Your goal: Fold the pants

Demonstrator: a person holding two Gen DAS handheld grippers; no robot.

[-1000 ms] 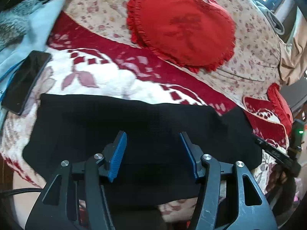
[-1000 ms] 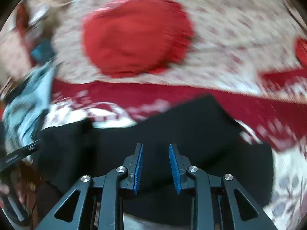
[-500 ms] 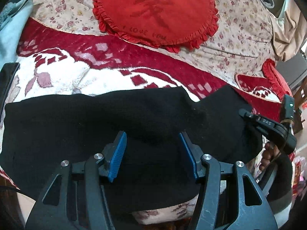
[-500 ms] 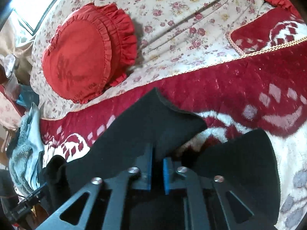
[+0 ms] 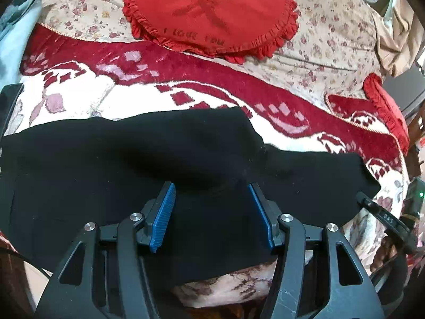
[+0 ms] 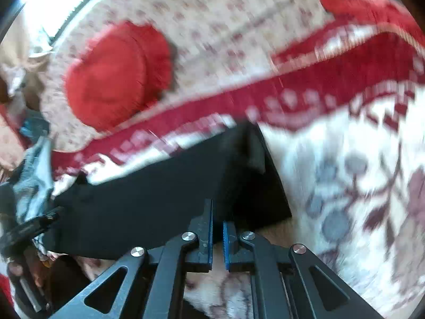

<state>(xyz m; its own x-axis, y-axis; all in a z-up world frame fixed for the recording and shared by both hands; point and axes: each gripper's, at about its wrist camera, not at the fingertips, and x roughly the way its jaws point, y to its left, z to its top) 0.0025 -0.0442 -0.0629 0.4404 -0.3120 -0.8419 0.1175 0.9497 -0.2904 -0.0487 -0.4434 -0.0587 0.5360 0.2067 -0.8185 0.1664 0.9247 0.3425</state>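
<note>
Pants (image 5: 164, 175), black and spread flat across a red-and-white patterned blanket (image 5: 279, 122) on a bed, fill the space under both tongs. In the left wrist view the left tongs (image 5: 212, 212) stand wide over the dark cloth, the blue pads (image 5: 163, 218) apart with fabric showing between them but not pinched. In the right wrist view, which is blurred, the right tongs (image 6: 217, 228) have just been closing and now sit drawn together to a narrow slit at the lower edge of the garment; whether cloth is caught between the pads cannot be told. From them a folded flap of the pants (image 6: 247, 154) rises toward 12 o'clock, its corner reaching the blanket's red band. At 11 o'clock lies a round red frilled cushion (image 6: 117, 74) on a flowered bedcover (image 6: 212, 13). In the left view the same cushion (image 5: 209, 13) sits at 12 o'clock, the right tongs (image 5: 385, 220) at 3 o'clock beside the cloth's corner, and a dark phone-like slab (image 5: 9, 101) at 9 o'clock.
</note>
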